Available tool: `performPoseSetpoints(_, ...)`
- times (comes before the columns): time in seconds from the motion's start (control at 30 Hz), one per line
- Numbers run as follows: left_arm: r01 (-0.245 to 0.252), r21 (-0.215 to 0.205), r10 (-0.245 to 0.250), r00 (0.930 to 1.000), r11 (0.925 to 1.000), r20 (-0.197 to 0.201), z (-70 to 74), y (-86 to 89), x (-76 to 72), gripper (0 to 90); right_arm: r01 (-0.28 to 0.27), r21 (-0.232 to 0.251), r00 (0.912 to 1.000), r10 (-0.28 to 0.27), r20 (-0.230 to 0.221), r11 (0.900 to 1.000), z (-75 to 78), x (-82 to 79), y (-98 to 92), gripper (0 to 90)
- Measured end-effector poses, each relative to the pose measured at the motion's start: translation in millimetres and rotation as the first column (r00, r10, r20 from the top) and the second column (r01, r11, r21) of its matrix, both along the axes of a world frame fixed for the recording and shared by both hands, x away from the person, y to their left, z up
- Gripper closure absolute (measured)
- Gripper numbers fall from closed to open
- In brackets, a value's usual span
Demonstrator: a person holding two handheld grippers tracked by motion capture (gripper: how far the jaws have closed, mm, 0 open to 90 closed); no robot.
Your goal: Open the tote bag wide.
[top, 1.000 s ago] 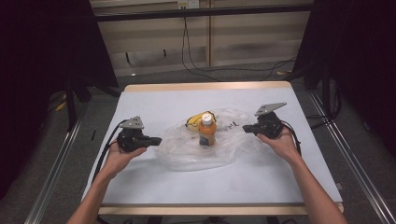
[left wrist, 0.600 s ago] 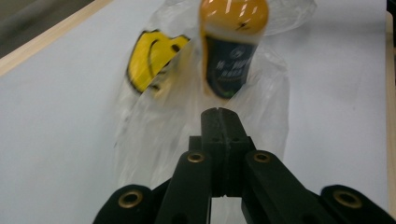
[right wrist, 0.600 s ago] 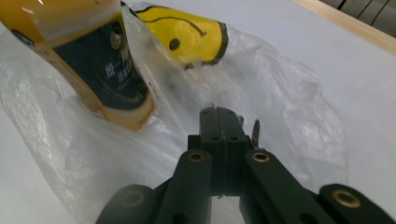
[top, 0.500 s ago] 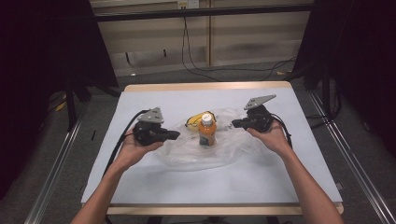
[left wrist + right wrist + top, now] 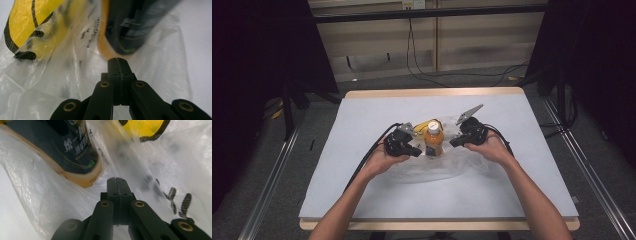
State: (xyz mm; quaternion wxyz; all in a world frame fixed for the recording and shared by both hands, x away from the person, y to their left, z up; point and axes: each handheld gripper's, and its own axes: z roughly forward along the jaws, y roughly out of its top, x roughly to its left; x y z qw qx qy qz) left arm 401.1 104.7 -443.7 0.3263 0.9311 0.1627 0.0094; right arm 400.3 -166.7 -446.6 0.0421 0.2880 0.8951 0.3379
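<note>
An orange bottle (image 5: 433, 140) with a white cap and dark label stands upright on a clear plastic bag (image 5: 432, 167) at the table's middle. A yellow item with black lines (image 5: 423, 125) lies just behind it, under the plastic. My left gripper (image 5: 416, 150) is shut, its tip close to the bottle's left side. My right gripper (image 5: 453, 143) is shut and close on the bottle's right. In the left gripper view the shut gripper (image 5: 117, 60) points at the bottle's base (image 5: 125, 30), the yellow item (image 5: 30, 25) to its left. In the right gripper view the shut gripper (image 5: 116, 180) sits over crinkled plastic (image 5: 155, 167) below the bottle (image 5: 67, 152).
The pale table (image 5: 362, 115) has a wooden front edge (image 5: 437, 223). Cables trail from each gripper across the table. Metal rails run along the floor on both sides, and dark curtains stand left and right.
Both hands have moved inward toward the bottle, the left one farther. The grippers went from the bag's outer edges to either side of the bottle. The jaws stayed shut.
</note>
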Motion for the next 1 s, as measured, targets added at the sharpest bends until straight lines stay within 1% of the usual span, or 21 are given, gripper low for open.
performPoseSetpoints(0.07, -0.003, 0.009, 0.003, 1.0000, 1.0000, 0.000, -1.2, -1.8, 2.0, 90.0, -0.002, -0.009, 1.0000, 0.002, -0.001, 1.000, -2.1, 1.6, 0.4, 90.0)
performPoseSetpoints(0.1, -0.010, 0.008, 0.010, 0.9999, 0.9999, 0.010, -3.1, -4.1, 3.0, 90.0, -0.001, -0.022, 0.9998, 0.000, -0.019, 1.000, -6.9, 4.4, 1.5, 90.0)
performPoseSetpoints(0.17, -0.043, 0.016, 0.042, 0.9989, 0.9990, 0.022, -5.3, -8.2, 8.2, 90.0, -0.006, -0.012, 0.9994, 0.005, -0.035, 1.000, -10.8, 7.7, 3.0, 90.0)
performPoseSetpoints(0.2, -0.043, 0.016, 0.042, 0.9989, 0.9990, 0.022, -5.3, -8.2, 8.2, 90.0, -0.006, -0.012, 0.9994, 0.005, -0.035, 1.000, -10.8, 7.7, 3.0, 90.0)
performPoseSetpoints(0.23, -0.048, 0.017, 0.048, 0.9988, 0.9987, 0.008, -8.1, -9.9, 10.0, 90.0, -0.004, -0.003, 0.9985, 0.004, -0.054, 1.000, -12.6, 9.0, 4.7, 90.0)
performPoseSetpoints(0.27, -0.035, 0.043, 0.035, 0.9994, 0.9985, -0.006, -15.2, -15.1, 8.6, 90.0, -0.014, -0.012, 0.9978, 0.013, -0.066, 1.000, -17.9, 13.0, 8.7, 90.0)
performPoseSetpoints(0.33, -0.017, 0.095, 0.017, 0.9998, 0.9954, 0.003, -19.1, -16.1, 4.0, 90.0, -0.021, -0.029, 0.9968, 0.019, -0.078, 0.999, -22.8, 17.7, 13.1, 90.0)
performPoseSetpoints(0.37, 0.012, 0.093, -0.013, 0.9999, 0.9956, 0.007, -19.8, -14.5, 0.4, 90.0, -0.019, -0.036, 0.9964, 0.016, -0.083, 0.999, -24.4, 20.6, 15.5, 90.0)
performPoseSetpoints(0.4, 0.015, 0.086, -0.015, 0.9999, 0.9961, 0.000, -20.5, -13.1, -5.4, 90.0, -0.019, -0.029, 0.9962, 0.016, -0.085, 0.999, -24.8, 24.2, 17.5, 90.0)
performPoseSetpoints(0.43, 0.047, 0.101, -0.047, 0.9989, 0.9938, 0.003, -19.4, -10.2, -8.7, 90.0, -0.013, -0.033, 0.9972, 0.010, -0.074, 0.999, -24.5, 27.8, 20.0, 90.0)
performPoseSetpoints(0.47, 0.054, 0.088, -0.053, 0.9985, 0.9946, -0.013, -19.9, -8.5, -15.1, 90.0, -0.001, -0.035, 0.9971, -0.001, -0.076, 0.999, -24.5, 31.2, 22.5, 90.0)
performPoseSetpoints(0.5, 0.075, 0.100, -0.074, 0.9972, 0.9922, -0.011, -19.3, -6.5, -20.7, 90.0, -0.003, -0.034, 0.9961, 0.000, -0.088, 0.999, -25.3, 35.0, 24.6, 90.0)
performPoseSetpoints(0.57, 0.075, 0.101, -0.076, 0.9971, 0.9921, 0.001, -18.9, -5.5, -26.8, 90.0, 0.005, -0.042, 0.9966, -0.009, -0.082, 0.999, -24.9, 43.0, 29.6, 90.0)
performPoseSetpoints(0.63, 0.114, 0.098, -0.115, 0.9934, 0.9886, 0.002, -18.9, -5.0, -39.8, 90.0, 0.019, -0.049, 0.9959, -0.024, -0.088, 0.999, -24.4, 47.0, 32.2, 90.0)
performPoseSetpoints(0.77, 0.165, 0.114, -0.168, 0.9856, 0.9797, 0.018, -17.2, -6.1, -60.0, 90.0, 0.049, -0.055, 0.9947, -0.054, -0.087, 0.997, -24.4, 65.1, 40.6, 90.0)
performPoseSetpoints(0.8, 0.169, 0.108, -0.172, 0.9848, 0.9797, 0.021, -17.6, -6.5, -65.3, 90.0, 0.062, -0.051, 0.9940, -0.066, -0.087, 0.997, -24.7, 69.0, 42.8, 90.0)
performPoseSetpoints(0.87, 0.219, 0.098, -0.218, 0.9758, 0.9709, -0.016, -16.9, -6.6, -71.2, 90.0, 0.098, -0.044, 0.9920, -0.101, -0.075, 0.994, -25.9, 80.2, 47.3, 90.0)
performPoseSetpoints(0.9, 0.220, 0.103, -0.222, 0.9750, 0.9701, 0.011, -17.2, -8.2, -80.3, 90.0, 0.113, -0.044, 0.9908, -0.116, -0.070, 0.993, -26.4, 83.4, 48.6, 90.0)
performPoseSetpoints(0.93, 0.220, 0.103, -0.222, 0.9750, 0.9701, 0.011, -17.2, -8.2, -80.3, 90.0, 0.113, -0.044, 0.9908, -0.116, -0.070, 0.993, -26.4, 83.4, 48.6, 90.0)
performPoseSetpoints(0.97, 0.252, 0.107, -0.252, 0.9675, 0.9617, -0.015, -15.7, -8.0, -82.7, 90.0, 0.121, -0.040, 0.9897, -0.123, -0.073, 0.992, -26.7, 86.6, 49.7, 90.0)
performPoseSetpoints(1.0, 0.267, 0.095, -0.268, 0.9634, 0.9589, -0.010, -16.6, -7.5, -92.1, 90.0, 0.143, -0.048, 0.9872, -0.146, -0.065, 0.989, -26.8, 92.4, 51.1, 90.0)
